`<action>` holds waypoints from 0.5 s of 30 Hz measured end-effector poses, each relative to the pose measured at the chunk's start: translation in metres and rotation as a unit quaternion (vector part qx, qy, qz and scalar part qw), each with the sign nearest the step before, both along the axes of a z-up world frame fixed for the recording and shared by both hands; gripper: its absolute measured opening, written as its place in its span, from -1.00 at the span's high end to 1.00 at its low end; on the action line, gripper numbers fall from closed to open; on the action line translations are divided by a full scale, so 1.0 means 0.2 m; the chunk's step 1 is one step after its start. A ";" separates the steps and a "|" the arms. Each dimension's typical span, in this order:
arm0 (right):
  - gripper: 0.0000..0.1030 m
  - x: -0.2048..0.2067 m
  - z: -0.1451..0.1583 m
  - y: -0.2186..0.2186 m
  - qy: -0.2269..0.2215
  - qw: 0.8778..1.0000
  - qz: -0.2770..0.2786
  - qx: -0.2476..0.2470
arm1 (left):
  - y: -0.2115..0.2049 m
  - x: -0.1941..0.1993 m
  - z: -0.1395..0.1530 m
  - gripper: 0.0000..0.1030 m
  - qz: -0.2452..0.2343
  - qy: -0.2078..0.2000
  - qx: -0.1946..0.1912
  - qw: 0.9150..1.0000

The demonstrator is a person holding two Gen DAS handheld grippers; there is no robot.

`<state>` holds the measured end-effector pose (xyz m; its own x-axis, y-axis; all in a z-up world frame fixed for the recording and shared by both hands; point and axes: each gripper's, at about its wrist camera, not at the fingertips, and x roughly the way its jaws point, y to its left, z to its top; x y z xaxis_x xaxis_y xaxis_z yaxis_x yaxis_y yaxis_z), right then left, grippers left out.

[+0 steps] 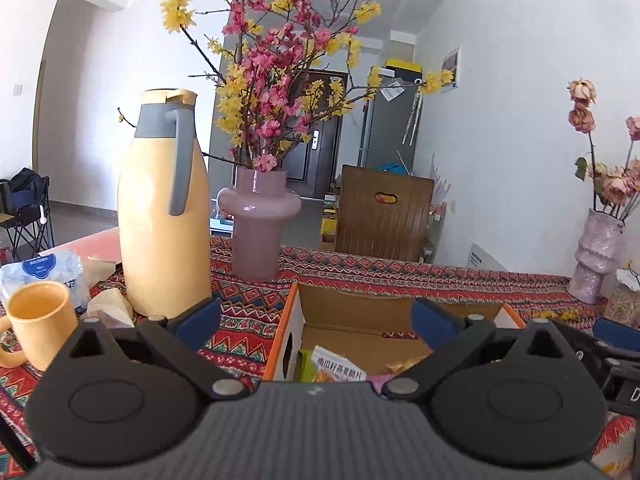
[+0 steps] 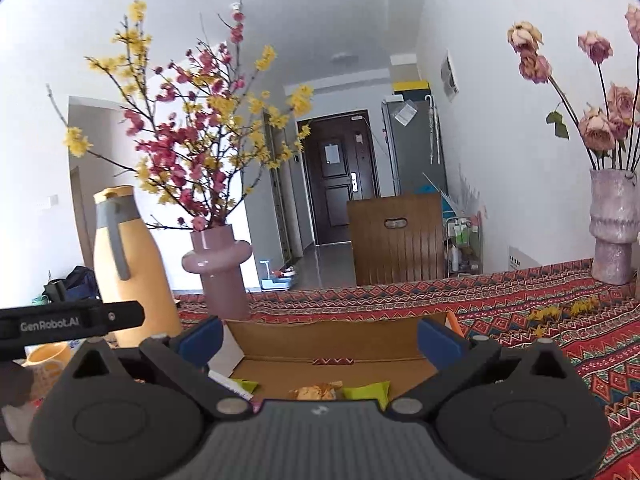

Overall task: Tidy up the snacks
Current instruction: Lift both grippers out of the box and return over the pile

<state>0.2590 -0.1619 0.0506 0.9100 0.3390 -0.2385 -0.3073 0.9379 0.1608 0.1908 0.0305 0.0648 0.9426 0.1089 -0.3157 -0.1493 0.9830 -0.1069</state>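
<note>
An open cardboard box [image 1: 360, 312] with an orange rim sits on the patterned tablecloth; it also shows in the right wrist view [image 2: 336, 340]. Inside lie snack packets: a white and green one [image 1: 336, 366], a golden one [image 1: 400, 366], green ones [image 2: 366, 392] and a brown one [image 2: 316, 392]. My left gripper [image 1: 316, 322] is open and empty above the box's near left side. My right gripper [image 2: 318, 340] is open and empty above the box's near edge. The right gripper's edge shows at the far right of the left wrist view [image 1: 616, 344].
A yellow thermos jug [image 1: 164, 216] and a pink vase [image 1: 258, 216] with flowering branches stand behind the box at left. A yellow mug [image 1: 40, 328] and a tissue pack [image 1: 44, 276] sit far left. A textured vase [image 2: 612, 224] with dried roses stands at right. A wooden chair [image 2: 396, 236] is behind the table.
</note>
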 end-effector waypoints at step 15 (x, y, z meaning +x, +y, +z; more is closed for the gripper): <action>-1.00 -0.37 -0.02 -0.03 0.013 1.000 0.008 -0.007 | 0.00 -0.37 -0.05 -1.00 -0.021 0.012 0.004 1.000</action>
<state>0.1851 -0.1684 0.0458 0.8978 0.3502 -0.2671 -0.3182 0.9350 0.1562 0.1174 0.0312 0.0552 0.9385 0.0720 -0.3378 -0.1104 0.9893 -0.0958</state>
